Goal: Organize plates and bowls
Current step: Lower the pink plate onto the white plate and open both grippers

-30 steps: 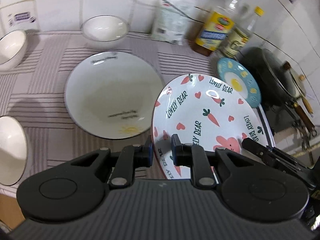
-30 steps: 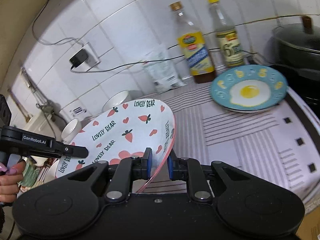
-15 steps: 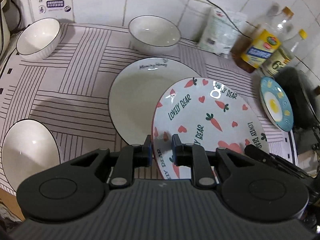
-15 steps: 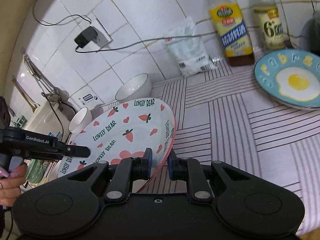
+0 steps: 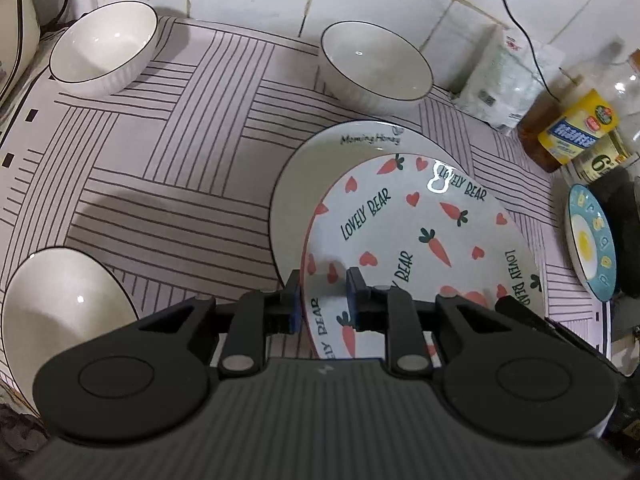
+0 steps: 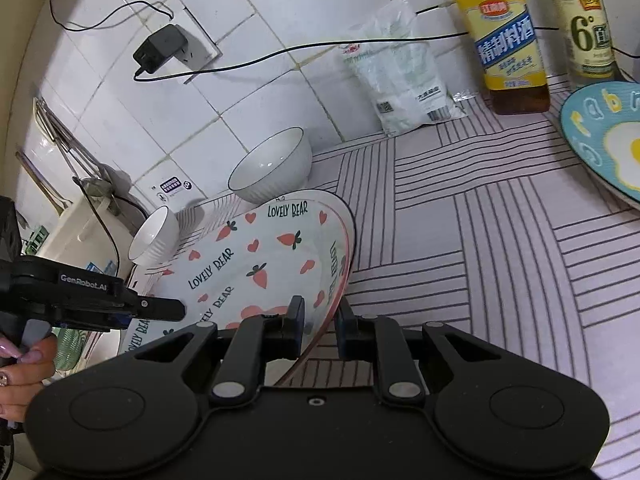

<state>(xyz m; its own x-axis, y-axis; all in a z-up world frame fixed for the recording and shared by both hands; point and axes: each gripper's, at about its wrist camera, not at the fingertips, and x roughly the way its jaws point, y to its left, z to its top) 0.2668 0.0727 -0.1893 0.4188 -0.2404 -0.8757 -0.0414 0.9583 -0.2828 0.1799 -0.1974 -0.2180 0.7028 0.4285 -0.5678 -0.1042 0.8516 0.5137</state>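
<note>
1. The carrot plate [image 5: 420, 236] hangs tilted just over the white plate [image 5: 320, 160] on the striped mat [image 5: 160, 152], overlapping most of it.
2. The left gripper [image 5: 323, 298] straddles the plate's near rim, its jaws just easing apart, with a visible gap at the right pad.
3. The right gripper [image 6: 319, 326] is clamped on the opposite rim.
4. Stacking is the step in hand; next, probably, the plate settles flat and centred before both let go.
5. Three white bowls [image 5: 376, 66] wait around, unstacked.
</note>
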